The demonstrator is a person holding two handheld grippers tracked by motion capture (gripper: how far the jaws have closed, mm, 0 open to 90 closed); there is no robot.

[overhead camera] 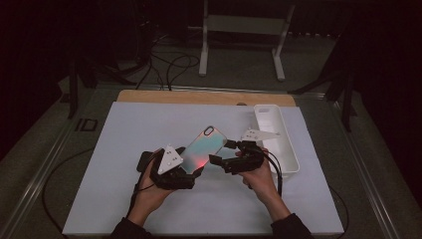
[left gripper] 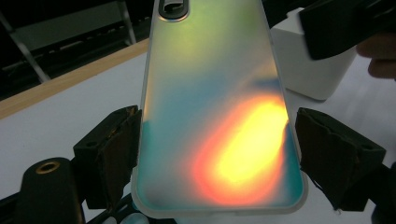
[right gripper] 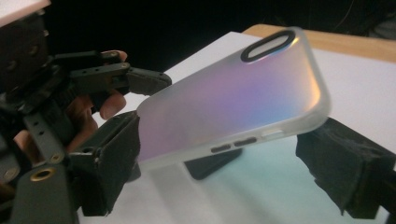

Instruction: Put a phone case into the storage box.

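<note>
A frosted, iridescent phone case (overhead camera: 204, 144) with a camera cutout at its far end hangs tilted above the white mat. My left gripper (overhead camera: 191, 168) is shut on its near end, and in the left gripper view both pads press the case's (left gripper: 215, 102) long edges. My right gripper (overhead camera: 222, 152) comes in from the right at the case's side edge. In the right gripper view the case's (right gripper: 233, 107) button edge lies between its open jaws (right gripper: 224, 163); the left pad (right gripper: 116, 154) is at the case's corner and the right pad (right gripper: 341, 163) sits just under the far corner.
A white rectangular tray (overhead camera: 291, 154) lies on the right of the white mat (overhead camera: 149, 199); it shows as a white box (left gripper: 313, 79) in the left gripper view. A wooden edge (overhead camera: 199, 97) runs along the back. Cables and a white stand lie on the floor beyond.
</note>
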